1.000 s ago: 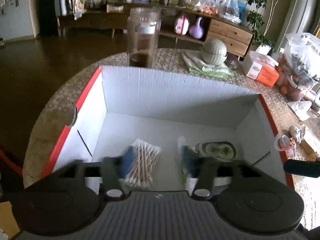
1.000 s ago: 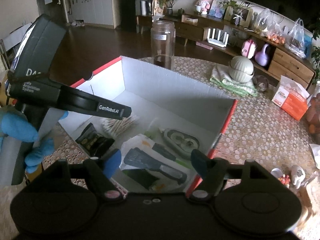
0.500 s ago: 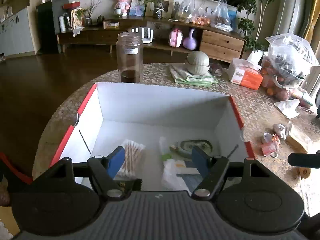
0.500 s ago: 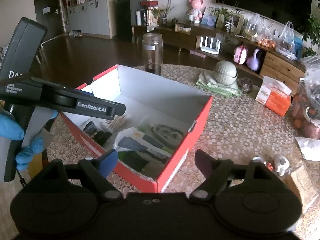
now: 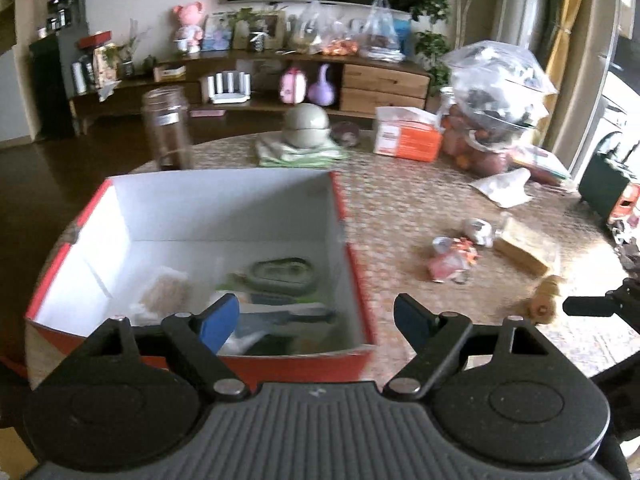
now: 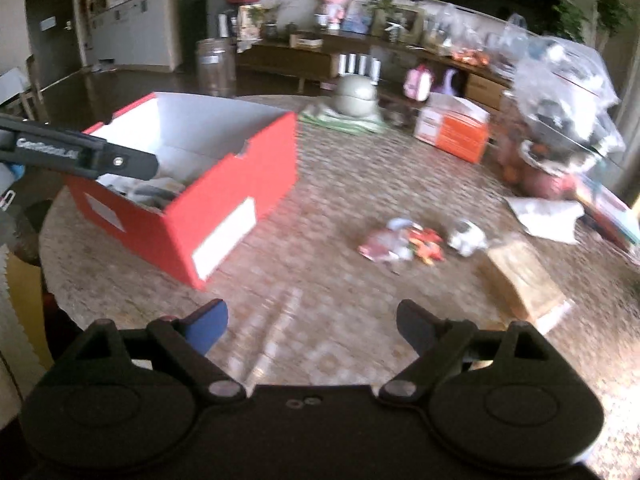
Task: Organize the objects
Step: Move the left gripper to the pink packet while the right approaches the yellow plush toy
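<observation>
Left wrist: left gripper (image 5: pixel 316 316) fingers spread wide, nothing held, poised at the near rim of the red box (image 5: pixel 352 256). Box is stiff cardboard, white inside; flat packets and what may be cotton swabs (image 5: pixel 166 292) lie blurred on its floor.

Right wrist: right gripper (image 6: pixel 310 326) equally wide, empty, above patterned tabletop (image 6: pixel 320 184). Loose items sit well apart from the box: crinkly snack packet (image 6: pixel 400 244), small white figure (image 6: pixel 466 238). Approach low; pinch the packet's edge.

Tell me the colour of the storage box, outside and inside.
The box is red outside with white label patches, white inside; the right wrist view shows it best.
</observation>
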Tool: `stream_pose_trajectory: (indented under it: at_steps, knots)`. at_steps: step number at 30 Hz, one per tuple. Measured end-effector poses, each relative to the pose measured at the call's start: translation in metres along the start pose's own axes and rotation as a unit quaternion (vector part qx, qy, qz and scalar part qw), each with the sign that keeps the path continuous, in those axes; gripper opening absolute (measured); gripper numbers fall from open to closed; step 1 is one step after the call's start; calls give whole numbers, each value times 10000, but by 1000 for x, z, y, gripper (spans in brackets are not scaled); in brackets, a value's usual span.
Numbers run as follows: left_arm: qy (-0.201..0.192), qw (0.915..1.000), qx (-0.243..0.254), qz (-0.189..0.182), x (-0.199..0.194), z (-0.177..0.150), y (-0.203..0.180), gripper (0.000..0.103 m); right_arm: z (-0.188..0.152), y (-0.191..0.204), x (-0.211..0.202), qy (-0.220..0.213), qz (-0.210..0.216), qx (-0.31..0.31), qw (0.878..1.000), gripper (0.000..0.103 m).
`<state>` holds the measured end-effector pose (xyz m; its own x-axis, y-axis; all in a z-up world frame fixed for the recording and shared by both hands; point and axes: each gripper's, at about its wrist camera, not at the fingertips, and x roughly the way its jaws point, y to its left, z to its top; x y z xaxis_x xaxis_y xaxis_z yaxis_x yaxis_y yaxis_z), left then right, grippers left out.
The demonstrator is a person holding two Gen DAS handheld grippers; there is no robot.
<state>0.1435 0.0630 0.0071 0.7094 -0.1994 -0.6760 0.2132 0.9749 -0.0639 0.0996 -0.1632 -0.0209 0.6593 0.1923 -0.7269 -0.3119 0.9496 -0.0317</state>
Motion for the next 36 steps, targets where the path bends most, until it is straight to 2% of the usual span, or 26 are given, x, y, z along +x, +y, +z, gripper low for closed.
stream_pose_trajectory:
  at_steps: [3,5,6,11,23,30,36]
  knots:
    - [-53,9998,99,-182,2,-3,-22,88,-11,-14,-8,-31,-86,102,9999,91]
    - [-64,9994,146,-297,5,-4,-37,100,-19,-23,-14,-51,-147,126,9998,91]
    - [-82,9993,149,-345,5,-5,-43,103,-22,-27,-16,-59,-176,126,9997,91]
    - [15,9986,177,-503,19,-2,-74,103,-34,-50,-25,-89,-367,145,9992,91]
    - [176,9966,657,-456,68,2,-134,103,-50,-113,-26,-6,-693,646,9955,91]
    - [265,9964,756,-262,105,9,-148,103,-48,-137,-11,159,-704,918,9932,91]
    - [395,9966,699,-200,139,15,-153,103,-40,-150,8,243,-496,1241,9907,87]
